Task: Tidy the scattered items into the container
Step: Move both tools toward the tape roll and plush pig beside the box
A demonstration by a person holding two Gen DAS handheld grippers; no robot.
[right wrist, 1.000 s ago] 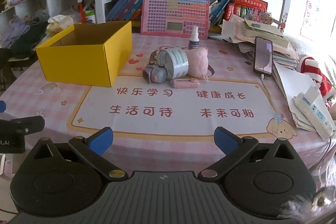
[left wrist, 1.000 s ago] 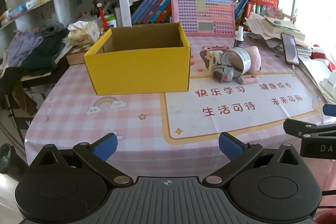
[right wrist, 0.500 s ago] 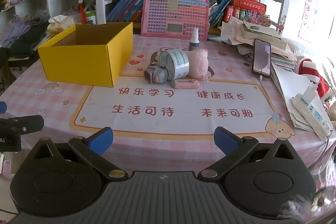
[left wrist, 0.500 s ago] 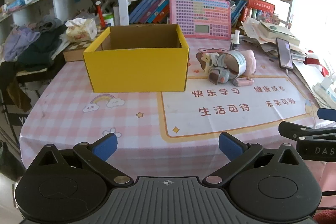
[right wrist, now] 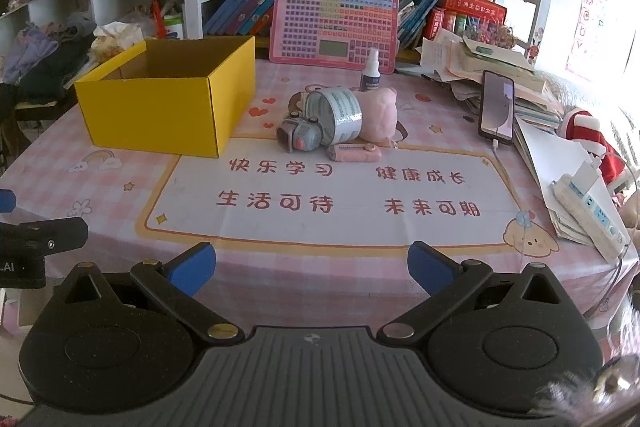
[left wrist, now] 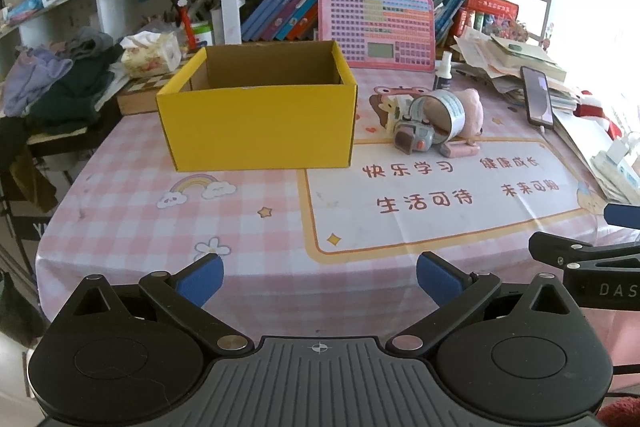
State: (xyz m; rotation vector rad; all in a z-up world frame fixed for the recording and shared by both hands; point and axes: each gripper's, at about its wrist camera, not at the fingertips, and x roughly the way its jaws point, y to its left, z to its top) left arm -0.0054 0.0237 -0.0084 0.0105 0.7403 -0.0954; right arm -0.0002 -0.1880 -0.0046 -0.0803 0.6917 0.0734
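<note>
An open yellow cardboard box stands on the pink checked tablecloth, with nothing visible inside. To its right lies a cluster: a tape roll, a pink plush toy, a grey toy camera, a pink flat case and a small spray bottle. My left gripper hangs open at the table's near edge. My right gripper is open too, holding nothing, well short of the cluster.
A pink keyboard toy leans against the bookshelf behind. A phone, stacked papers and a power strip crowd the right side. Clothes and a tissue box sit left of the box.
Both views have pulled back and risen slightly, so the table objects look a little smaller and farther. Nothing on the table has moved; both grippers stay open.
</note>
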